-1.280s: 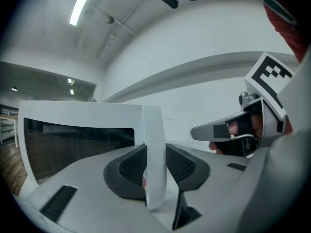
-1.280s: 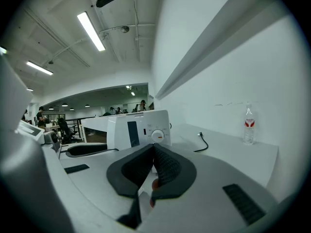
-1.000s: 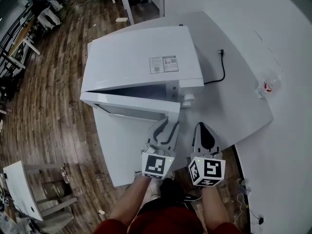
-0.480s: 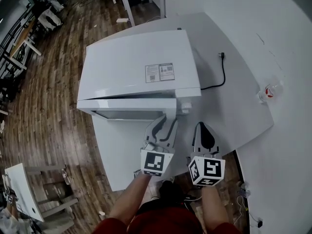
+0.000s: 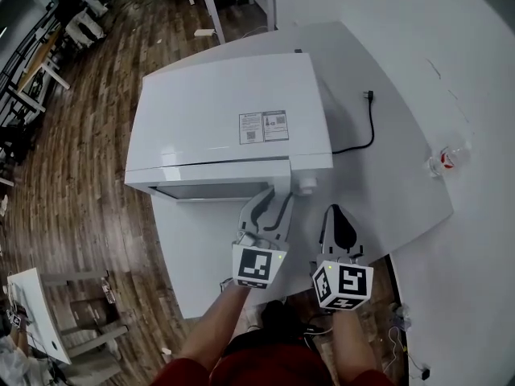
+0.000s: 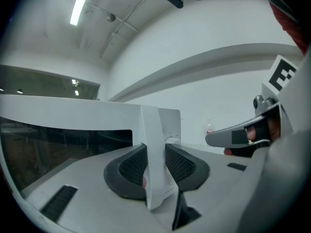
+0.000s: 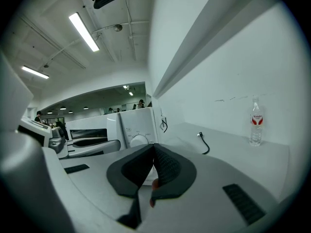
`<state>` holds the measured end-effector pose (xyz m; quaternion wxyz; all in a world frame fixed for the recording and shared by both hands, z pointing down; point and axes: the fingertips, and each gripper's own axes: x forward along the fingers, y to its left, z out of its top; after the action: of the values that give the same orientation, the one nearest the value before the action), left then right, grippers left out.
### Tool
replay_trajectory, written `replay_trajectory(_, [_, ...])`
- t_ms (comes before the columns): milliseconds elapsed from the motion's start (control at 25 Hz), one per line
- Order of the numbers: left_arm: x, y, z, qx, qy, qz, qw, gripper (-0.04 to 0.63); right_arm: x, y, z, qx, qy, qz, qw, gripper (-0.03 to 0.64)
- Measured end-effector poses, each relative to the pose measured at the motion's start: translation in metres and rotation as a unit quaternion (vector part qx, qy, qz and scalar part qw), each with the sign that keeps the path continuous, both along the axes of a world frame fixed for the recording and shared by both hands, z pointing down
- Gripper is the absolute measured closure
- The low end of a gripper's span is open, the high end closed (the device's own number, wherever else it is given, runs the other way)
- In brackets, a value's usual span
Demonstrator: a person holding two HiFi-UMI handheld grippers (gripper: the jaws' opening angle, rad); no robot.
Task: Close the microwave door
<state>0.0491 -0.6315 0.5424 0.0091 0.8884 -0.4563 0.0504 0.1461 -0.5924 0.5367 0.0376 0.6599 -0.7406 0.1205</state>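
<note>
Closing stage: final part of the swing. Judged from the head view, the microwave door [image 5: 201, 180] sits almost flush with the cabinet, with only a thin seam left. Whether the latch has caught cannot be told.
Left gripper [image 5: 272, 198]: nearest the person, pointing roughly level at the door's free right edge. Its fingers [image 6: 131, 166] are clamped on that white edge, one pad on each side.
Right gripper [image 5: 335, 211]: just beside the left one, to its right and clear of the appliance. Its fingers are pressed together with nothing between them.
Next move: likely a short, straight push of the clamped edge toward the cabinet until the door seats. The left fingers then need to part and draw back toward the person.
Obstruction risk: the pad on the inner side of the edge may lie in the closing gap. If so, release first and finish with a flat press on the door face.
Knob [image 5: 306, 185]: on the control panel, just right of the gripped edge. Keep the fingers off it.
Microwave [image 5: 225, 103]: stands on the white counter [image 5: 386, 175], door facing the person.
Power cord [image 5: 366, 127]: lies loose on the counter right of the cabinet, plug free. It is clear of the door.
Water bottle [image 5: 447, 159]: at the far right of the counter, well apart.
</note>
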Motion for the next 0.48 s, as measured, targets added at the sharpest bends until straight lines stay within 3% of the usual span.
replay_trajectory(480, [-0.002,-0.007,0.003,-0.013,-0.009,-0.013,0.9998,0.468,-0.001,0.014,-0.007,0.007,0.000,-0.001,1.000,0.589])
